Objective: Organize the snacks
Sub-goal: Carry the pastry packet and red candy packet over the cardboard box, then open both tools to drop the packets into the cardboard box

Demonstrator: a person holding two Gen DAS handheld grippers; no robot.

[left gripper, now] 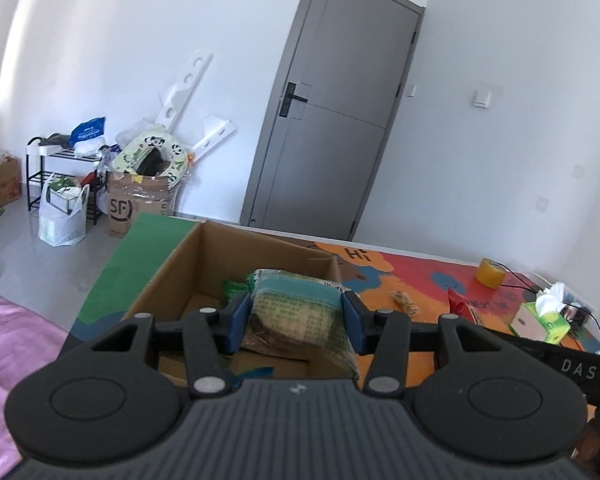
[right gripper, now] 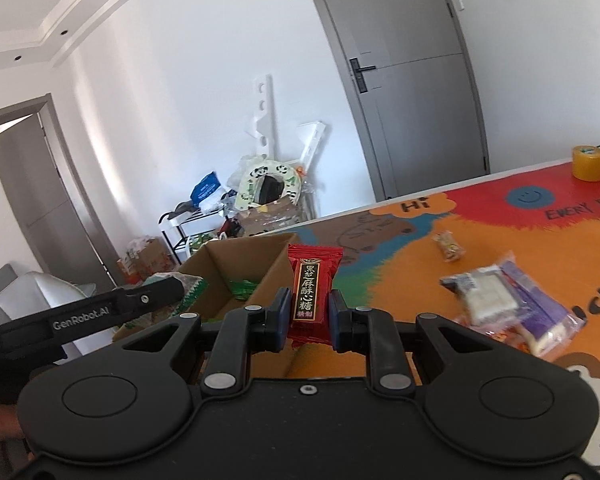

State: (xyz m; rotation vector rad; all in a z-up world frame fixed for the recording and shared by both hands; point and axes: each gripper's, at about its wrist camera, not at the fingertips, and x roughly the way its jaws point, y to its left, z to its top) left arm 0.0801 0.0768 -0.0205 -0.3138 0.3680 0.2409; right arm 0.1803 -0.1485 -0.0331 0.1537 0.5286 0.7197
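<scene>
I had both hands loaded and was in the carrying step, bringing snacks to the cardboard box [left gripper: 204, 264] that stood at the edge of the colourful surface [right gripper: 420, 280].

The left gripper [left gripper: 296, 320] had its jaws part-way closed on a green and cream snack packet [left gripper: 296, 304], the blue pads pressing its two sides. It hung over the open box, just above a green wrapper [left gripper: 234, 286] already lying inside.

The right gripper [right gripper: 310, 310] had its jaws nearly shut on a slim red candy packet [right gripper: 314, 284], held upright with its top standing above the pads. It sat beside the box's near wall, over the surface, not yet above the opening.

My judgement was that the left packet was ready to drop: the jaws only needed to spread over the box floor. The right hand first had to swing across the wall towards the opening, keeping clear of the left gripper, which showed as a dark bar at the left of the right wrist view.

More snacks lay on the surface: a clear bag of purple and white packets [right gripper: 512, 304] and a small wrapped bar [right gripper: 449, 246].

Much of the box floor was hidden behind the left packet and jaws, so I could not count what it held. The print on the left packet was too blurred to read.
</scene>
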